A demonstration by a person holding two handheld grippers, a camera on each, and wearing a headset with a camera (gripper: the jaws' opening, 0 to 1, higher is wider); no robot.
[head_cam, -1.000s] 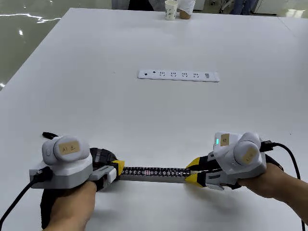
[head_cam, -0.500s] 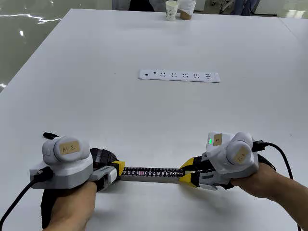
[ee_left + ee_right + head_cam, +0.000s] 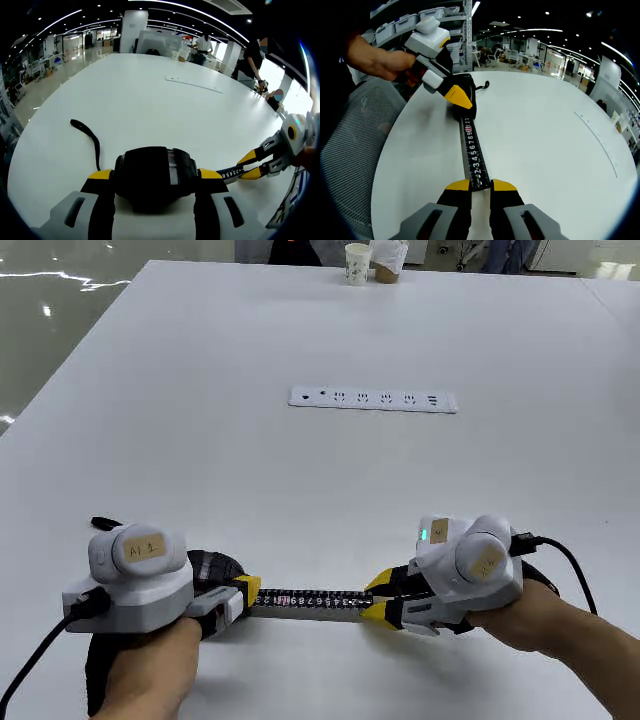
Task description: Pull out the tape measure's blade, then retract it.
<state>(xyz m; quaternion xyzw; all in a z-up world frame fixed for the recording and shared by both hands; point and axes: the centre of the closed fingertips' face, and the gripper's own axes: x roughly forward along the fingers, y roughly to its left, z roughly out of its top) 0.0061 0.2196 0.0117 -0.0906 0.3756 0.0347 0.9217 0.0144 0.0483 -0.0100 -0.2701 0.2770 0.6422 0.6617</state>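
My left gripper [image 3: 238, 596] is shut on the black tape measure case [image 3: 214, 568], which sits on the white table near its front edge. In the left gripper view the case [image 3: 155, 174] sits squeezed between the yellow-tipped jaws. The dark blade [image 3: 308, 599] with white numbers runs right from the case, low over the table. My right gripper [image 3: 374, 597] is shut on the blade's end. In the right gripper view the blade [image 3: 471, 152] leads from my right gripper [image 3: 481, 186] up to the case [image 3: 468, 94] and the left gripper [image 3: 451, 85].
A white power strip [image 3: 373, 399] lies across the middle of the table [image 3: 200, 420]. Paper cups [image 3: 356, 262] stand at the far edge. The case's black wrist strap [image 3: 89, 136] trails on the table to the left. Cables hang from both grippers.
My right gripper has moved left toward the case with the blade's end in it, so less blade is out. The left gripper and the case have stayed put.
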